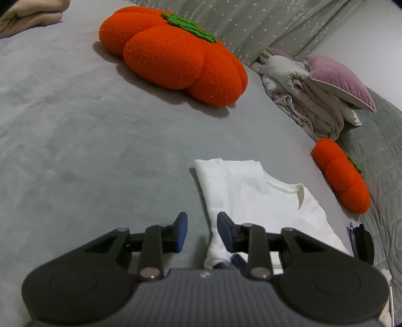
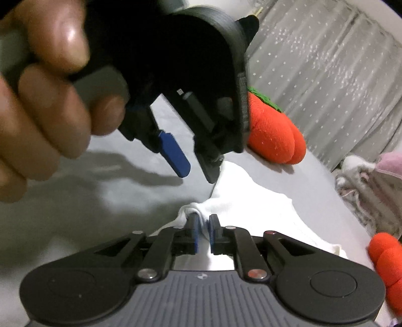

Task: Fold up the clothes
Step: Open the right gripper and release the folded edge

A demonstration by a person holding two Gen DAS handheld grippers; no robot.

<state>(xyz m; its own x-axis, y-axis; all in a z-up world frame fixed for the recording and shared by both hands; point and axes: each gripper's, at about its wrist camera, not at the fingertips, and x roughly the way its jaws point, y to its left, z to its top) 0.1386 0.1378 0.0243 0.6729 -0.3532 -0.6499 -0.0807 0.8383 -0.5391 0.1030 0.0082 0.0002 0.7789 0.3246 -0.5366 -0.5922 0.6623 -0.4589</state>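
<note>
A white T-shirt (image 1: 263, 196) lies folded into a narrow shape on the grey bed cover (image 1: 75, 151), collar toward the right. My left gripper (image 1: 202, 230) hovers over its near left corner with the blue pads well apart and nothing pinched between them. The right wrist view shows the same left gripper (image 2: 197, 174), held by a person's hand (image 2: 50, 100) just above the shirt's (image 2: 251, 208) edge. My right gripper (image 2: 204, 232) sits low at a bunched fold of the shirt. Its pads stand a narrow gap apart, with white cloth showing between them.
A big orange pumpkin cushion (image 1: 176, 55) lies further back on the bed, and a small one (image 1: 344, 178) sits right of the shirt. Heaped bedding with a mauve pillow (image 1: 314, 95) lies at the right, a beige blanket (image 1: 30, 17) far left, and star-print grey fabric (image 1: 251, 25) behind.
</note>
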